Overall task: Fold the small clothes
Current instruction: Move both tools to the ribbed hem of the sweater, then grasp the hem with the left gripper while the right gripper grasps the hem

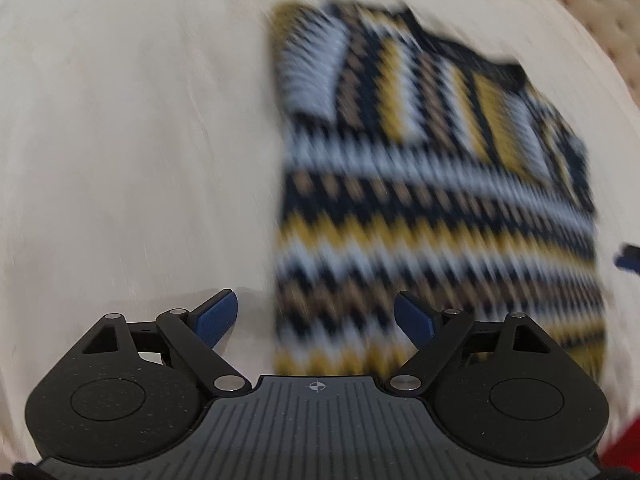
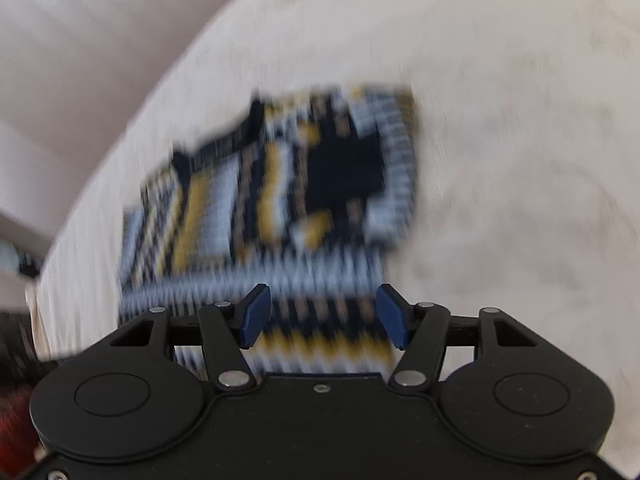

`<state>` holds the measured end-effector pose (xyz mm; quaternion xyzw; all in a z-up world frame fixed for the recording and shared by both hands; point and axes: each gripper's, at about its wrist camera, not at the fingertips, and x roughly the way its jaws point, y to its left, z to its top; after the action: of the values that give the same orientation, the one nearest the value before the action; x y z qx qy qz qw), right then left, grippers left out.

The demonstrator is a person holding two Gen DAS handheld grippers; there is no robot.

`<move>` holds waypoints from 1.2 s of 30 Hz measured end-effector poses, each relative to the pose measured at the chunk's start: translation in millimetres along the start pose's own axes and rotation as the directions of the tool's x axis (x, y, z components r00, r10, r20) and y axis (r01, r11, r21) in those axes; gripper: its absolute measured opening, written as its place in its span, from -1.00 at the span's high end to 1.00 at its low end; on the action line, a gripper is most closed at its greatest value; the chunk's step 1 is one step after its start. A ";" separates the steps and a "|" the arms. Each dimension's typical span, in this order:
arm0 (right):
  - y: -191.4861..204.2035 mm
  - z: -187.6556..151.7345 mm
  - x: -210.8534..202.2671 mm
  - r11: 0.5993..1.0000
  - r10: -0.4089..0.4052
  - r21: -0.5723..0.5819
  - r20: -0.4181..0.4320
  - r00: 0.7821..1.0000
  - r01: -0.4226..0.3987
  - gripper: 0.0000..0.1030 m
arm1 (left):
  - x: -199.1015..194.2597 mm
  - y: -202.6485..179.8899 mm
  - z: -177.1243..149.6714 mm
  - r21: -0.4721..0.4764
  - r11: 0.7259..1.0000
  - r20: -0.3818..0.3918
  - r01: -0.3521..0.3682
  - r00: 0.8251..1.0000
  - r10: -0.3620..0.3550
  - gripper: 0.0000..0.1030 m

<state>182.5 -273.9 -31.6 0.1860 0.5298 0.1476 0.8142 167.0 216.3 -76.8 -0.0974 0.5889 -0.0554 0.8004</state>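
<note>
Left tool: jaws apart, nothing between them, above the pale surface. Patterned knit garment lies partly folded on that surface, near its far edge. Right tool: jaws apart, released, over the garment's near hem.

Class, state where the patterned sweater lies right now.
The sweater lies partly folded on the pale table, right of centre in the left wrist view, beyond both grippers' open fingers.

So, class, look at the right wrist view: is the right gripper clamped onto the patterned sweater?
No: the right gripper has its blue pads spread apart above the sweater, with nothing pinched between them.
</note>
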 end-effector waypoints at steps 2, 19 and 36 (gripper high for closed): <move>-1.8 -10.8 -1.2 1.000 -0.013 -0.024 -0.064 0.998 0.012 -0.24 | -2.6 -6.2 -14.2 0.063 0.998 -0.063 -0.002 0.998 0.006 -0.66; -12.1 -61.0 16.4 0.981 0.101 -0.110 -0.425 0.900 -0.162 -0.24 | 47.0 -37.7 -46.0 0.217 0.976 -0.317 0.025 0.947 0.046 -0.63; -1.4 -69.7 9.7 0.878 0.347 -0.206 -0.350 0.870 -0.433 0.72 | 43.2 -87.1 -71.7 0.230 0.958 -0.234 0.172 0.965 -0.118 0.84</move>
<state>122.4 -260.7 -65.8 0.1490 0.5727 0.4100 0.6940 113.9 116.0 -118.4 -0.0331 0.6527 -0.1978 0.7306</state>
